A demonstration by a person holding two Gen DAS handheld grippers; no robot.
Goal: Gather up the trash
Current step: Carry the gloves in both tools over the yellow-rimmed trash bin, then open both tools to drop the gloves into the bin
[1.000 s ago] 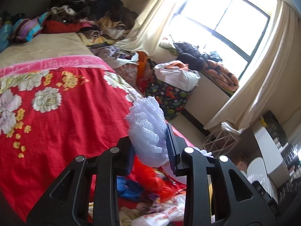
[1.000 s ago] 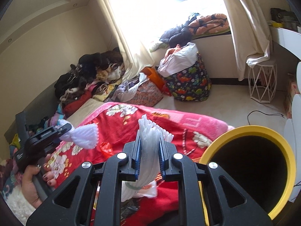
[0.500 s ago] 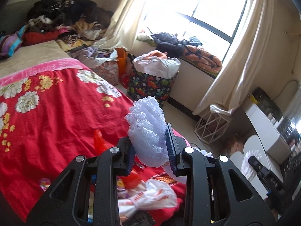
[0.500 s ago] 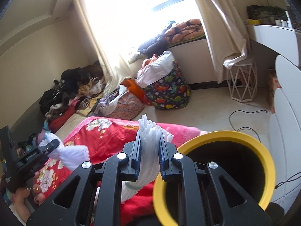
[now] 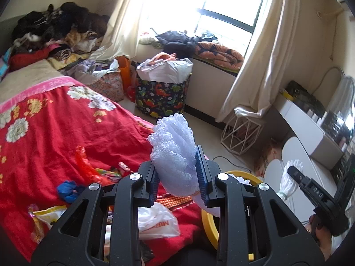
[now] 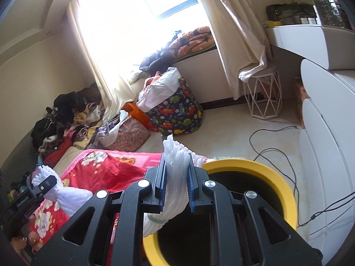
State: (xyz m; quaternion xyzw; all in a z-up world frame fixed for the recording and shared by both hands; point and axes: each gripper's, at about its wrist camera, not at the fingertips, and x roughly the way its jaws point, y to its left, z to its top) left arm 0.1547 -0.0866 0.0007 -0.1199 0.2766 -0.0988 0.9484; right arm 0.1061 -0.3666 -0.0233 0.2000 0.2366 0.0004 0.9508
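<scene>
My left gripper (image 5: 177,177) is shut on a pale foam net sleeve (image 5: 175,150) and holds it above the foot of the red floral blanket (image 5: 55,133), left of the yellow-rimmed bin (image 5: 208,219). My right gripper (image 6: 176,188) is shut on a white foam net sleeve (image 6: 175,177) and holds it over the left rim of the bin (image 6: 266,173), whose inside is dark. The left gripper with its sleeve also shows in the right wrist view (image 6: 66,197). Wrappers and a white plastic bag (image 5: 155,221) lie on the blanket.
A dinosaur-print hamper (image 5: 162,97) and a white wire stool (image 5: 241,130) stand on the floor by the window. A black cable (image 6: 277,150) runs across the floor. White rounded furniture (image 6: 328,155) stands right of the bin. Clothes (image 5: 57,31) are piled at the bed's far end.
Both grippers have swung right, away from the bed and toward the yellow bin. The bin rim is now under the right gripper and in the left wrist view. Both stay shut on their foam sleeves.
</scene>
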